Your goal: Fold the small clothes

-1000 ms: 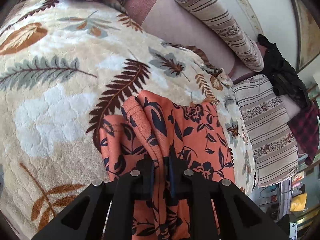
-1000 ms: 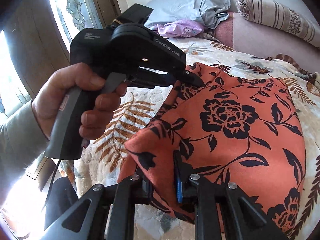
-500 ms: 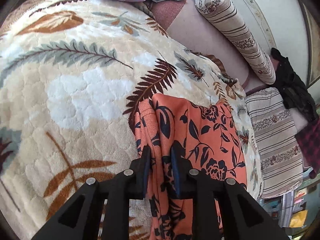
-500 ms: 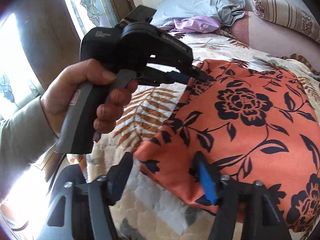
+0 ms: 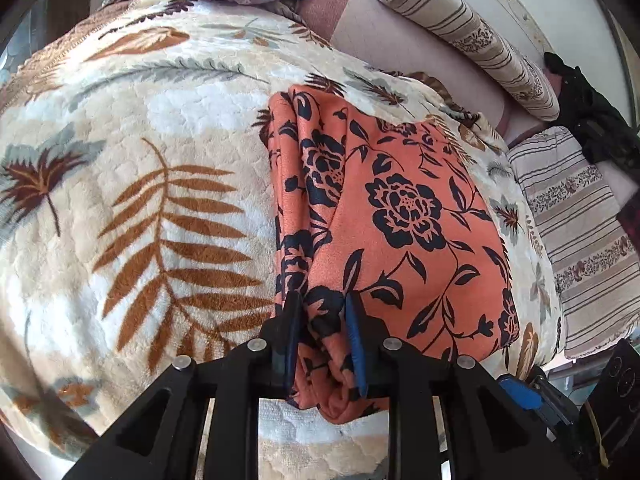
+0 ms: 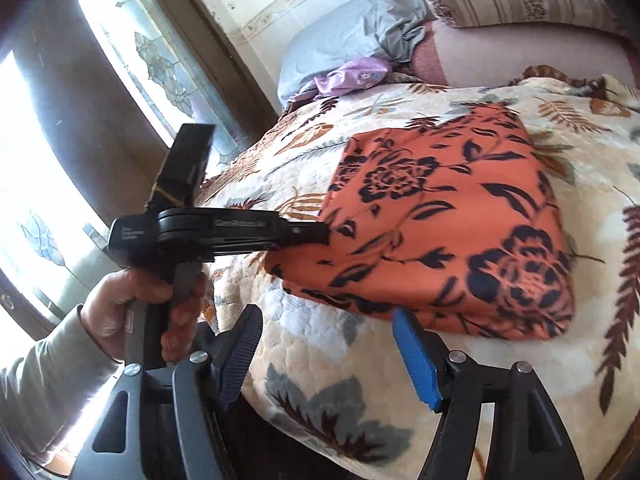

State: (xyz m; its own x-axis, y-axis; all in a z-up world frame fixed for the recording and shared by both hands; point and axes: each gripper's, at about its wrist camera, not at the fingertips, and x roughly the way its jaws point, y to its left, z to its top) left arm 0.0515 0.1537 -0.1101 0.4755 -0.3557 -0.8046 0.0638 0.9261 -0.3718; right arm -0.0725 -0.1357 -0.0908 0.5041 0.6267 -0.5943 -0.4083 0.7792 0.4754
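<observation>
My left gripper (image 5: 320,336) clenched on orange black-flowered folded garment (image 5: 400,216) edge, pinning fold on leaf-print blanket (image 5: 140,200); my right gripper (image 6: 328,356) released, clear

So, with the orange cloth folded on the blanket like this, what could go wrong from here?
1. The left gripper is closed on the bunched edge of the orange floral cloth; pulling back before it opens could drag the fold apart.
2. The layers at that edge look loosely stacked and may slip open on release.
3. The cloth lies near the edge of the leaf-print blanket, under the open right gripper, so a nudge may slide it off.
</observation>
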